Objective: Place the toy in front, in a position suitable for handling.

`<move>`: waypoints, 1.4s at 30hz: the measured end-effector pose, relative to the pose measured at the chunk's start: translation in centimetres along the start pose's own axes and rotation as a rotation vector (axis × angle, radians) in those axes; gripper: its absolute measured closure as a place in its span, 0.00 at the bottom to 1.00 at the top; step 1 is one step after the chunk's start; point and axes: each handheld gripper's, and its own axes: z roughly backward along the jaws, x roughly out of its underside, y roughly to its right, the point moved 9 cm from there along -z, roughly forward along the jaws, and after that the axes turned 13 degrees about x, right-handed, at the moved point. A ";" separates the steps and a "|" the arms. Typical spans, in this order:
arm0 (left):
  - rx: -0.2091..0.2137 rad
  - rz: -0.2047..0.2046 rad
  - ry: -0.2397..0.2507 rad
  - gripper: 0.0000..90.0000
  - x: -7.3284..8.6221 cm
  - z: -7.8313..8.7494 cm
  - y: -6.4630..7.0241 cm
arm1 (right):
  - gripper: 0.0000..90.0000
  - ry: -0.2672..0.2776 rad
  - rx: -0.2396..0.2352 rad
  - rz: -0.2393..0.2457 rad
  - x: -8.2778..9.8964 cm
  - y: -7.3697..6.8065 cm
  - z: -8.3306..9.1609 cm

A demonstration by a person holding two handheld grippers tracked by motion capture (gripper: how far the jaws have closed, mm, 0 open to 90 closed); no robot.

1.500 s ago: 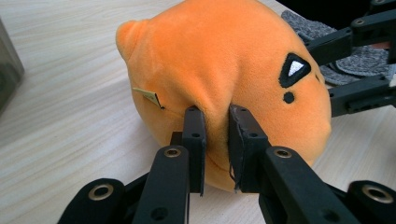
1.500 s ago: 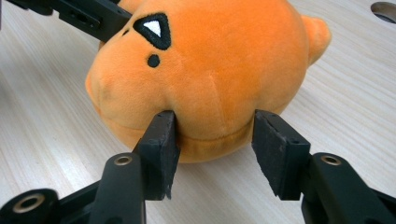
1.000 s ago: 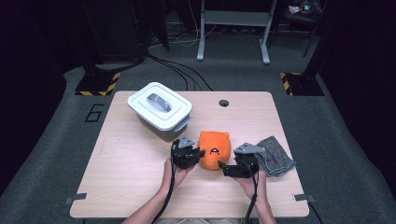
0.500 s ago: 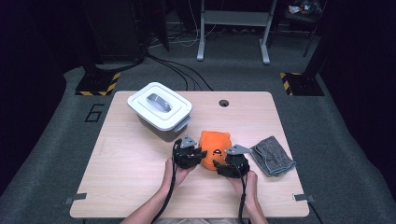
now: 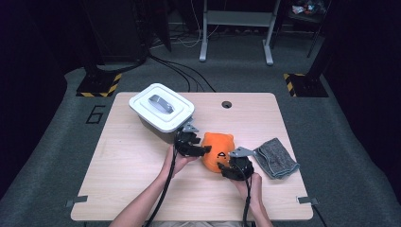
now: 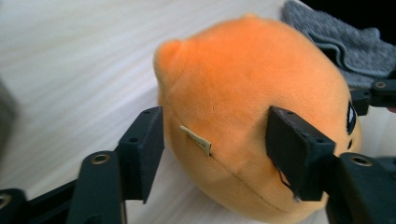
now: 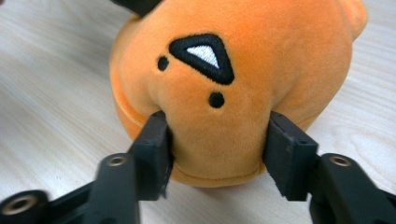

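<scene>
An orange plush toy (image 5: pixel 216 145) with a stitched black face lies on the wooden table (image 5: pixel 118 179), near the middle. My left gripper (image 5: pixel 201 150) is at its left side. Its jaws have just been opening and now stand open around the plush (image 6: pixel 243 84), with the gripper (image 6: pixel 217 135) not squeezing it. My right gripper (image 5: pixel 226 169) comes at the toy from the near right. Its jaws have just been closing, and the gripper (image 7: pixel 219 135) is shut on the lower face of the plush (image 7: pixel 233 93), whose fabric bulges between the pads.
A white lidded box (image 5: pixel 161 111) with a grey handle stands just behind the left gripper. A folded grey cloth (image 5: pixel 276 158) lies right of the plush, also in the left gripper view (image 6: pixel 345 42). A cable hole (image 5: pixel 226 104) is at the table's far edge.
My left gripper has shifted a little toward the white box. The right gripper has drawn in against the plush's near right side. The plush has barely moved.
</scene>
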 end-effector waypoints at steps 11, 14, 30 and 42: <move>-0.026 -0.057 0.005 0.86 0.1 0.0 0.6 | 0.73 0.040 -0.006 0.011 -0.5 0.2 0.2; -0.025 -0.057 0.033 0.87 -0.3 0.7 1.0 | 0.73 0.055 -0.012 0.026 -1.1 0.3 0.7; -0.073 -0.069 0.161 0.87 -1.6 4.1 3.9 | 0.72 0.094 -0.035 0.227 -4.8 1.3 4.2; -0.091 0.015 0.146 0.87 2.1 1.5 3.2 | 0.70 0.009 -0.118 0.300 -2.7 2.1 1.2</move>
